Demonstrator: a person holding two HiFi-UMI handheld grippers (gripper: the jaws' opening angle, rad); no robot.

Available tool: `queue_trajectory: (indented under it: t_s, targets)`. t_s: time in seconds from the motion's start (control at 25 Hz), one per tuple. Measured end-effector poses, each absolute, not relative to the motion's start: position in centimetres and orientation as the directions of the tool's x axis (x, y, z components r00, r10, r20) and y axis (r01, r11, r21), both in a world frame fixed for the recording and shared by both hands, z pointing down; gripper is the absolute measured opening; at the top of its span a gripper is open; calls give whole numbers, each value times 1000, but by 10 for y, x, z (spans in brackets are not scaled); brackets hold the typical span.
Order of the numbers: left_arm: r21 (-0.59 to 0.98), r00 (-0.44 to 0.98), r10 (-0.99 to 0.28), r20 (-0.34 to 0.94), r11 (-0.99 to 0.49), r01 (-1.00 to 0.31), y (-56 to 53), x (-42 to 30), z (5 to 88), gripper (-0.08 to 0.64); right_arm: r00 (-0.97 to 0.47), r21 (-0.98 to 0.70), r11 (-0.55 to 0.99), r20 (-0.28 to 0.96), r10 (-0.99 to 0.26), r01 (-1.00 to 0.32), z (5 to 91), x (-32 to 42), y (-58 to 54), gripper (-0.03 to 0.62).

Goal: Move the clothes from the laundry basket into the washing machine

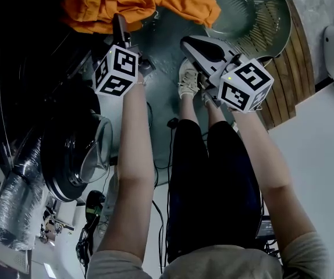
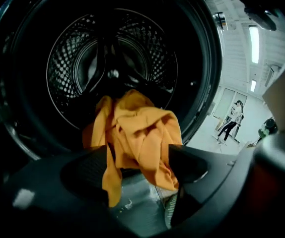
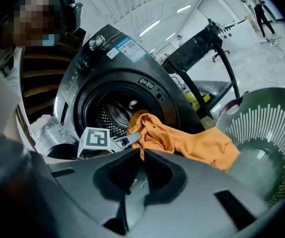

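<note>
No word, brand or number can be read with certainty. In the right gripper view, a blue, white and red sticker (image 3: 127,48) is seen on the washing machine (image 3: 83,90), at twelve o'clock of the door opening; its print is too small to be read. A small badge (image 3: 146,82) is set on the door ring at one o'clock, and its characters cannot be made out. In the head view, black-and-white square code markers are borne by the left cube (image 1: 116,70) at ten o'clock and the right cube (image 1: 245,85) at two o'clock.
</note>
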State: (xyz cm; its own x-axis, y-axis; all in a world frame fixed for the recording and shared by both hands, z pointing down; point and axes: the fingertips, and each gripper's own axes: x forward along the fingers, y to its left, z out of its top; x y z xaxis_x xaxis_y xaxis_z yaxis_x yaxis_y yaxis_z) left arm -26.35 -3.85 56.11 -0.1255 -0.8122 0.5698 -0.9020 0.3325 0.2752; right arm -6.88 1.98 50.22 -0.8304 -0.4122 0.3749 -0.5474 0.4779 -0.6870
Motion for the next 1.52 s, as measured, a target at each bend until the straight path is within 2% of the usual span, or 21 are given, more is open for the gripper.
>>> queue_trajectory:
  t_s: [0.04, 0.16, 0.32, 0.52, 0.56, 0.6, 0.64, 0.8, 1.0, 1.16, 1.24, 1.4, 1.52]
  targets:
    - [282, -117, -800, 588, 339, -897, -36, -257, 572, 391, -830, -687, 476, 378, -411, -549, 504, -68, 20, 28]
    - [257, -133, -753, 645, 377, -890, -36, -257, 599, 429, -829, -688, 473, 383, -408, -550, 506, -67, 21, 28]
    - [213, -164, -695, 700, 423, -881, -45, -273, 626, 436, -831, -691, 472, 382, -404, -548, 511, -68, 22, 28]
    - [161, -159, -692, 705, 374, -913, -56, -279, 630, 422, -832, -692, 473, 384, -399, -546, 516, -69, 26, 28]
    - [145, -160, -694, 702, 360, -922, -58, -281, 628, 345, -833, -693, 472, 384, -398, -545, 517, -70, 26, 28]
    - [126, -165, -697, 698, 347, -929, -60, -283, 625, 202, -834, -693, 473, 383, -397, -544, 517, -71, 27, 28]
    - [109, -173, -702, 691, 338, -935, -63, -286, 621, 117, -835, -693, 474, 383, -396, -543, 517, -72, 26, 28]
    - [91, -194, -742, 642, 325, -941, -82, -301, 595, 72, -833, -686, 481, 381, -401, -546, 515, -72, 23, 28]
    - [51, -222, -820, 527, 291, -955, -121, -327, 552, 69, -833, -683, 486, 376, -405, -545, 511, -76, 16, 28]
    - [20, -278, -858, 431, 317, -948, -146, -348, 525, 70, -837, -683, 492, 375, -399, -540, 510, -79, 14, 28]
    - [32, -289, -852, 437, 336, -941, -152, -351, 529, 71, -837, -684, 490, 378, -396, -540, 511, -80, 14, 28]
    - [120, -272, -819, 506, 379, -918, -146, -349, 552, 171, -833, -689, 477, 383, -399, -546, 514, -79, 14, 28]
    - [236, -296, -843, 449, 432, -871, -126, -350, 540, 256, -834, -696, 469, 388, -392, -544, 517, -82, 18, 28]
